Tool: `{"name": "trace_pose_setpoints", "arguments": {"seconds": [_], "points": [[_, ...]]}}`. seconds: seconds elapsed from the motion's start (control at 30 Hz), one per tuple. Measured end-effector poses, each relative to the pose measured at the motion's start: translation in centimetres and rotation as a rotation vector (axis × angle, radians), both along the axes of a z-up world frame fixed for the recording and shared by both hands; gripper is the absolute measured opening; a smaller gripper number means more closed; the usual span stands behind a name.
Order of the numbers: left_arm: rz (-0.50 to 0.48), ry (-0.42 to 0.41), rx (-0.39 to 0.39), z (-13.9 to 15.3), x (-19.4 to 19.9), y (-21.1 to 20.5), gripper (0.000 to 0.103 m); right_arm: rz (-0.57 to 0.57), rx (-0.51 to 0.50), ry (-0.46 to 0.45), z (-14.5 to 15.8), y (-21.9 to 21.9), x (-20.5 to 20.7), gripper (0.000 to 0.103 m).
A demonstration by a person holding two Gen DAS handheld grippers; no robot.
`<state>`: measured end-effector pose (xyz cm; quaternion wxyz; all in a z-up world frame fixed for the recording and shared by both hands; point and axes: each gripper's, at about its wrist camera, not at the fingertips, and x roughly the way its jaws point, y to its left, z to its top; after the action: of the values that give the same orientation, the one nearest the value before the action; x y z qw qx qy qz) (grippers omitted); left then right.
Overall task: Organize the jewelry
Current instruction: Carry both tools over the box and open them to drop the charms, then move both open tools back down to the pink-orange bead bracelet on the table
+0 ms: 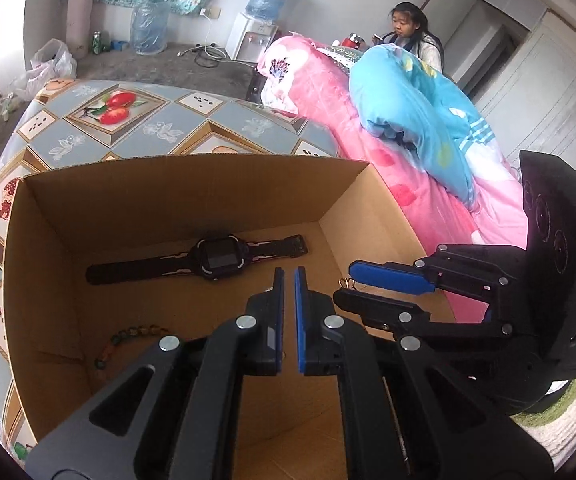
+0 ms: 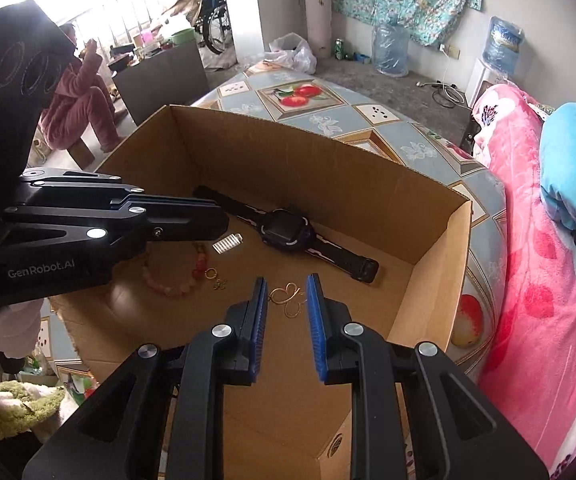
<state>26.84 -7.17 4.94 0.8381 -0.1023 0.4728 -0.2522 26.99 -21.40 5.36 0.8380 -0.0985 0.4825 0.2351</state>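
An open cardboard box point(image 1: 192, 196) point(image 2: 320, 168) stands on the patterned table. Inside lie a black smartwatch point(image 1: 208, 259) point(image 2: 288, 232), a pink bead bracelet point(image 2: 168, 280), a small silver comb-like clip point(image 2: 228, 244), small gold earrings point(image 2: 214, 278) and a gold wire piece point(image 2: 286, 298). A dark bead bracelet point(image 1: 128, 340) lies by the near left wall. My left gripper point(image 1: 288, 274) is shut and empty above the box floor. My right gripper point(image 2: 287, 280) is open just above the gold wire piece; it also shows in the left wrist view point(image 1: 346, 286).
The table point(image 1: 128, 116) has a fruit-patterned cloth. A bed with pink point(image 1: 328, 92) and blue point(image 1: 416, 112) quilts runs along the right. One person sits on the bed, another point(image 2: 80, 96) sits at the far left. Water bottles stand by the back wall.
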Motion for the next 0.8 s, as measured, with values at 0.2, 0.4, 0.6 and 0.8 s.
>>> {"name": "trace_pose_setpoints", "arguments": {"seconds": [0.2, 0.4, 0.6, 0.8], "points": [[0.032, 0.006, -0.028, -0.3, 0.4, 0.7, 0.011, -0.023, 0.023, -0.015, 0.4, -1.0, 0.5, 0.021], [0.061, -0.046, -0.051, 1.5, -1.6, 2.7, 0.011, -0.076, 0.071, -0.053, 2.3, -2.8, -0.6, 0.021], [0.093, -0.148, -0.079, 4.0, -7.0, 6.8, 0.015, -0.086, 0.162, -0.145, 5.8, -4.0, -5.2, 0.021], [0.189, -0.214, -0.03, 3.3, -14.5, 12.8, 0.024, -0.024, 0.302, -0.202, 7.2, -3.2, -13.3, 0.021]]}}
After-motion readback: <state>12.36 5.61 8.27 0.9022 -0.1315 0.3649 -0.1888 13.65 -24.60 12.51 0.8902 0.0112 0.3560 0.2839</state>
